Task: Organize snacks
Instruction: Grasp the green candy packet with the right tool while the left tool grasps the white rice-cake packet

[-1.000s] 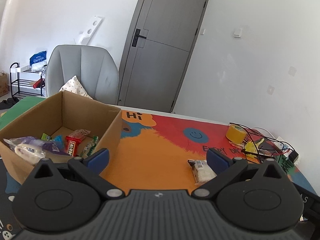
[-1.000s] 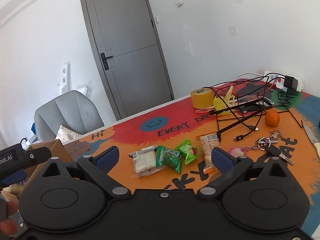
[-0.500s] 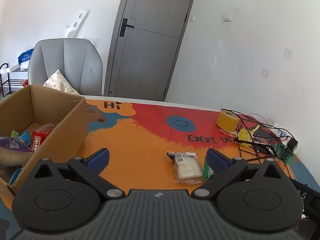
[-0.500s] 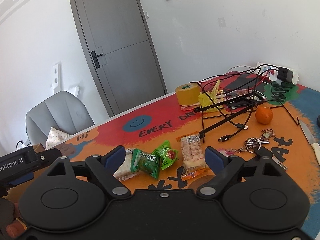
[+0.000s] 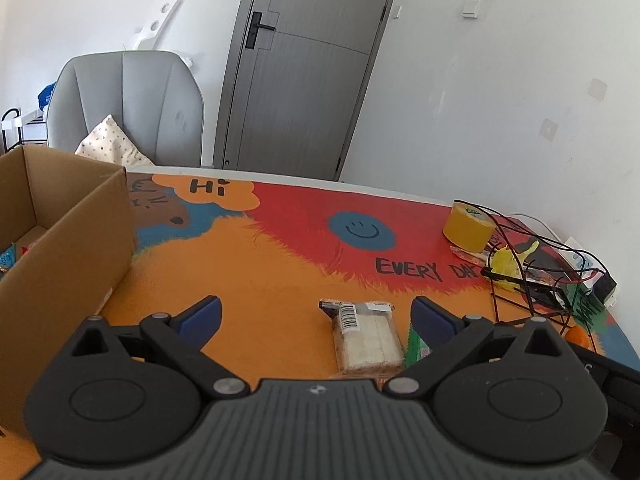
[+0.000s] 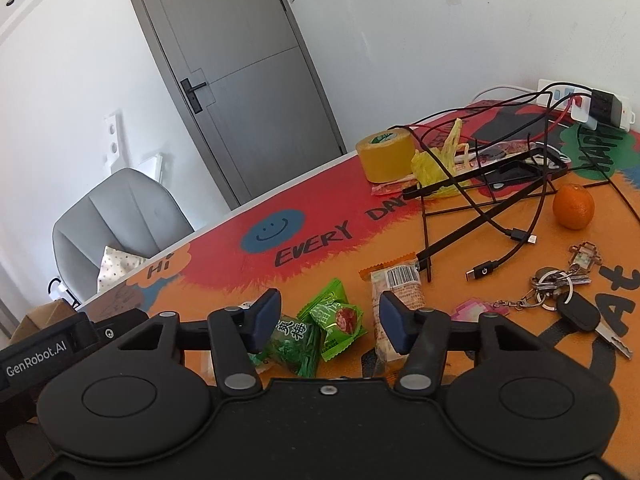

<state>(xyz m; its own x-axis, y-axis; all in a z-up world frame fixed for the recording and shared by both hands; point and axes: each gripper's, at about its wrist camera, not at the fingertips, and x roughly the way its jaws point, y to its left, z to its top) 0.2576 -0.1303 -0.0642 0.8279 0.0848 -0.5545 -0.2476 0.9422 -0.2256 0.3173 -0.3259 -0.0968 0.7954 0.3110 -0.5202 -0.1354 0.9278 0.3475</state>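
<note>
My left gripper (image 5: 316, 314) is open and empty above the mat, with a clear-wrapped white cake snack (image 5: 366, 336) lying between its fingers, nearer the right one. The cardboard box (image 5: 68, 240) stands at the left. My right gripper (image 6: 328, 320) is open, partly narrowed, low over two green snack packets (image 6: 334, 318) that lie between its fingers. An orange-wrapped biscuit pack (image 6: 396, 292) lies just by the right finger. A green packet edge (image 5: 414, 346) shows by my left gripper's right finger.
A yellow tape roll (image 6: 386, 154), tangled black cables (image 6: 480, 196), a power strip (image 6: 600, 104), an orange (image 6: 573, 206) and keys (image 6: 568, 300) lie on the right of the colourful mat (image 5: 280, 248). A grey chair (image 5: 128, 104) stands behind the table.
My left gripper has swung right, away from the box toward the white cake snack. My right gripper has moved down over the green packets and its fingers have narrowed.
</note>
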